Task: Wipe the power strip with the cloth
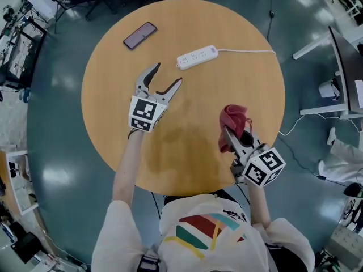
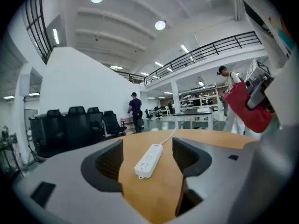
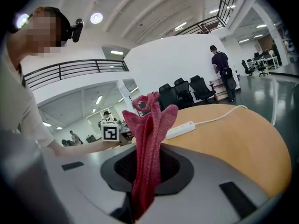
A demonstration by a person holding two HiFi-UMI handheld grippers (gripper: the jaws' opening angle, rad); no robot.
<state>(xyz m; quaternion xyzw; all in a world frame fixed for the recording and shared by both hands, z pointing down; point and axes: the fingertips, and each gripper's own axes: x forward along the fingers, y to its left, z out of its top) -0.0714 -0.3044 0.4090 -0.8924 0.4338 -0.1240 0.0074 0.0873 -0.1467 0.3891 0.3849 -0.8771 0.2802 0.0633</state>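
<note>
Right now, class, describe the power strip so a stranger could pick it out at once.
Start at the round wooden table. On its far half, beyond the open left hand-held gripper, lies the power strip. It is long and white, with a white cable trailing right, unlike the dark phone to its left.

1 round bench (image 1: pixel 113 112) carries 1 white power strip (image 1: pixel 197 56) and 1 dark phone (image 1: pixel 140 35). Above it there is 1 red cloth (image 1: pixel 233 118). 2 grippers show: 1 left gripper (image 1: pixel 168 73) and 1 right gripper (image 1: pixel 237 137).
</note>
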